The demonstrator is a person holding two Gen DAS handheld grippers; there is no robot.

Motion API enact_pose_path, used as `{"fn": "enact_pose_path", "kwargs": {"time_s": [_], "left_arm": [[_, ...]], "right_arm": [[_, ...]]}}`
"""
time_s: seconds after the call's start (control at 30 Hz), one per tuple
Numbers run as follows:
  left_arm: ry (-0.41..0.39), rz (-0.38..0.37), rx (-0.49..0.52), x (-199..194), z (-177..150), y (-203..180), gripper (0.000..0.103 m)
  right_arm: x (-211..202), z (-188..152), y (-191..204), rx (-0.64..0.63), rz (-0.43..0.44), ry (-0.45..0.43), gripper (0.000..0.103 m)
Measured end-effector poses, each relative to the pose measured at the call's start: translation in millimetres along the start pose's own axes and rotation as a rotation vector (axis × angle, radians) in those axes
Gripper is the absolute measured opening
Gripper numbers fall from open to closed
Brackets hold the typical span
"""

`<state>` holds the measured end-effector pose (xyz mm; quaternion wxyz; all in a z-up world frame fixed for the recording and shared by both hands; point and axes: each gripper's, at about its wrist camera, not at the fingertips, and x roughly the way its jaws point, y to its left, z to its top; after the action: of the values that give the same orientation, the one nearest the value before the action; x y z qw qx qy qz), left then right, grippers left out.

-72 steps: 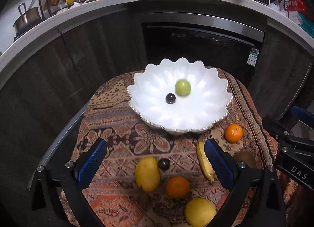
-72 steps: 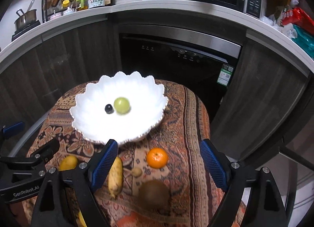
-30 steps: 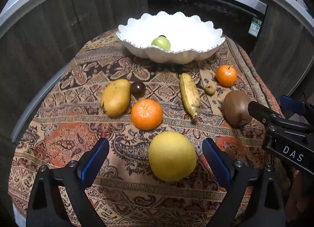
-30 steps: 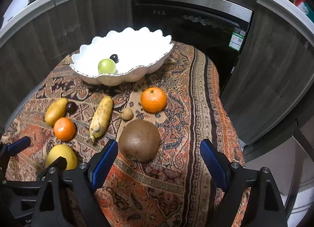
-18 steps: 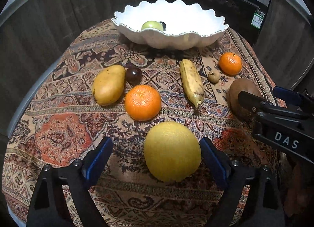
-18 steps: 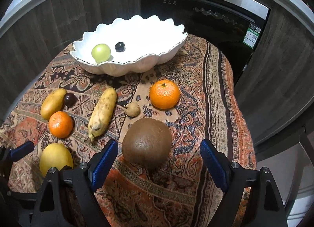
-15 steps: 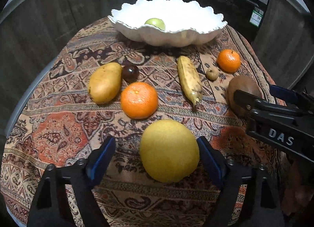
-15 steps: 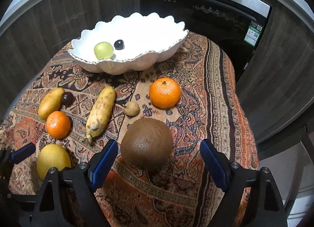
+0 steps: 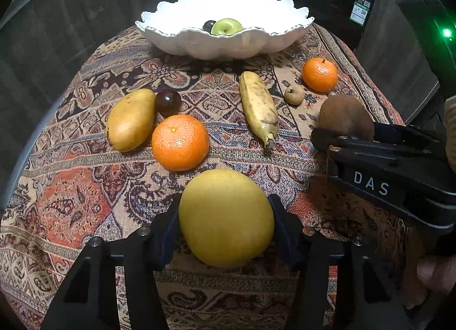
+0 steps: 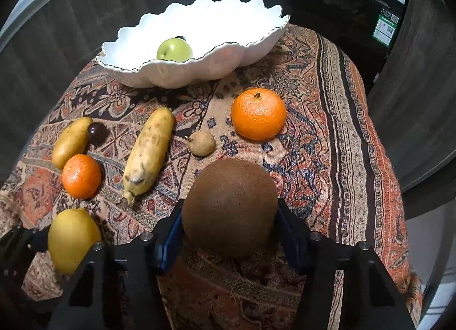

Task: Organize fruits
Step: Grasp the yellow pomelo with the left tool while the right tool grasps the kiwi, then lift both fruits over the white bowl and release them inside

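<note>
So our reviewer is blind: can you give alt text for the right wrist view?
The right hand-held gripper is shut on a kiwi on a patterned cloth. Beyond lie an orange and a white bowl.

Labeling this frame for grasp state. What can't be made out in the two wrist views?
- Left wrist view: contact of the left gripper pads is hidden behind the yellow round fruit.
- Right wrist view: the brown round fruit hides the right gripper pad faces.
- Both views: the dark small fruit in the white bowl is mostly hidden by the green apple and the rim.
- Appliance sticker: text too small.
</note>
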<state>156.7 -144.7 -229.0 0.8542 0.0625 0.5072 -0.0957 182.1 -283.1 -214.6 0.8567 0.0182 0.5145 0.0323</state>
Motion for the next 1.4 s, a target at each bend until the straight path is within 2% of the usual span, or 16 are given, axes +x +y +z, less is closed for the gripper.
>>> {"fn": "enact_pose_path", "kwargs": {"time_s": [0.33,0.8,1.13,1.4], "left_arm": [[0.008,0.016,0.001,-3.2,-0.3,5.7,0.056],[-0.058,0.037,-0.032,-24.5,17.2,20.2,0.056],[-0.114,0.046,-0.032,-41.4,37.2,30.7,0.056],[-0.165,0.043,-0.057,-57.7,60.5,44.4,0.056]], "right_arm": [[-6.2,-3.4,-2.3,0.022,0.014,-0.009,0.059],[-34.0,1.8,5.2,0.017,0.015,-0.064,0.059],[-53.8,17.8,9.4,0.019,-0.003,-0.11,0.059],[-72.1,42.8,17.2,0.009,-0.007,-0.165,0.059]]}}
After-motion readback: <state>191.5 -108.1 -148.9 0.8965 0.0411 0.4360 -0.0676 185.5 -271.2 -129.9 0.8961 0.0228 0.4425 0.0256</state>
